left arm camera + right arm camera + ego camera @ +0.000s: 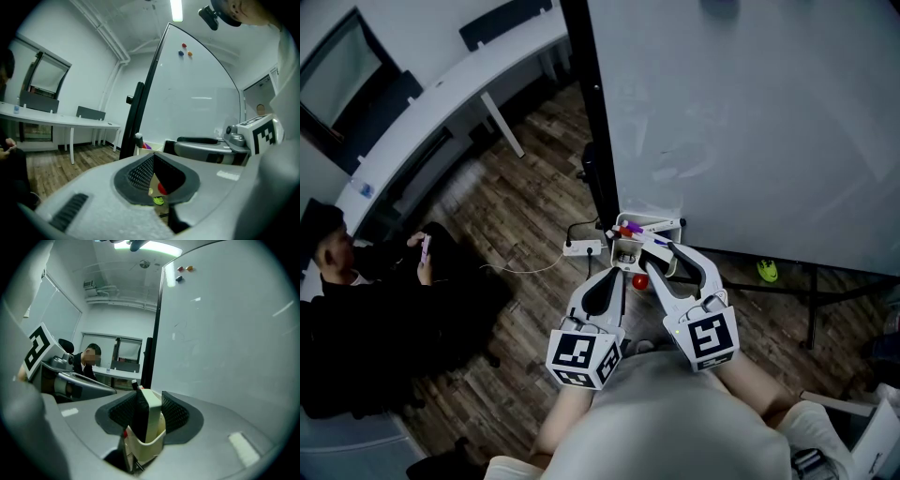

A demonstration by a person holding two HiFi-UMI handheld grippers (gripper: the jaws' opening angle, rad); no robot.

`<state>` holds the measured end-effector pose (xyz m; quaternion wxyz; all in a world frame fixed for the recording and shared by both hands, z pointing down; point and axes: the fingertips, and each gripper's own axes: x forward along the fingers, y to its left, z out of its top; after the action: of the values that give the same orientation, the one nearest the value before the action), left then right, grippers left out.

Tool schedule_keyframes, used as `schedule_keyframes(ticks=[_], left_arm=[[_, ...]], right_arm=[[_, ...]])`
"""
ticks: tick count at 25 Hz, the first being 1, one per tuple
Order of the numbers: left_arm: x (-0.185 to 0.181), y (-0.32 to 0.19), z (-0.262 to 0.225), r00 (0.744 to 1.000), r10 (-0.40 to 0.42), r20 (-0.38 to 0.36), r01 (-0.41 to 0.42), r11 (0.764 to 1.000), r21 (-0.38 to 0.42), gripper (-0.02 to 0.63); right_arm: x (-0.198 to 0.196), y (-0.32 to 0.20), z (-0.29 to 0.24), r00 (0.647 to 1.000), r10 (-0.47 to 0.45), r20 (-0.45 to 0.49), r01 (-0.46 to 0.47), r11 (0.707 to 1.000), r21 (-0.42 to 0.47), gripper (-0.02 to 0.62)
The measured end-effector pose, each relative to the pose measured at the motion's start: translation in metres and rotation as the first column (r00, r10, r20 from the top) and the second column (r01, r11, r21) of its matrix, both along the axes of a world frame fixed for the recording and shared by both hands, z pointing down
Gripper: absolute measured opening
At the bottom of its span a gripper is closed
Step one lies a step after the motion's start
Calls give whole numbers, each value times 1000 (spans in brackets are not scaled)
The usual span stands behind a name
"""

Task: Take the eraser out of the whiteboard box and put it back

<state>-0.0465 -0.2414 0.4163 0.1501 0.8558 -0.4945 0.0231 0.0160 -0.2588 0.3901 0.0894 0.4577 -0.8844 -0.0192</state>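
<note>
A small cream box (654, 225) hangs at the foot of the whiteboard (750, 122), with markers in it. In the right gripper view the eraser (152, 416), white with a black felt side, stands upright, its lower end inside the cream box (145, 446). My right gripper (149, 411) is closed on the eraser, one pad on each side. In the head view the right gripper (645, 251) reaches into the box. My left gripper (617, 274) sits just left of the box, shut and empty. The left gripper (157, 176) shows its pads together.
A black stand post (591, 122) borders the whiteboard's left edge. A red ball (639, 280) shows below the box. A power strip (581, 247) and a green object (767, 270) lie on the wood floor. A seated person (356, 281) and long white desks (441, 94) are at left.
</note>
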Motion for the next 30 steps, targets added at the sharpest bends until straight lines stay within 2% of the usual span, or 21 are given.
schedule_keyframes(ticks=[14, 19, 30], left_arm=[[2, 8, -4, 1000, 12, -6, -12, 1000, 8, 0], [1, 14, -5, 1000, 14, -7, -14, 1000, 10, 0], [0, 24, -10, 1000, 20, -9, -20, 1000, 19, 0]], right_arm=[[1, 3, -22, 1000, -2, -16, 4, 996, 91, 173], [2, 6, -28, 1000, 16, 8, -17, 997, 71, 172], [-1, 9, -54, 1000, 8, 13, -10, 986, 164, 171]])
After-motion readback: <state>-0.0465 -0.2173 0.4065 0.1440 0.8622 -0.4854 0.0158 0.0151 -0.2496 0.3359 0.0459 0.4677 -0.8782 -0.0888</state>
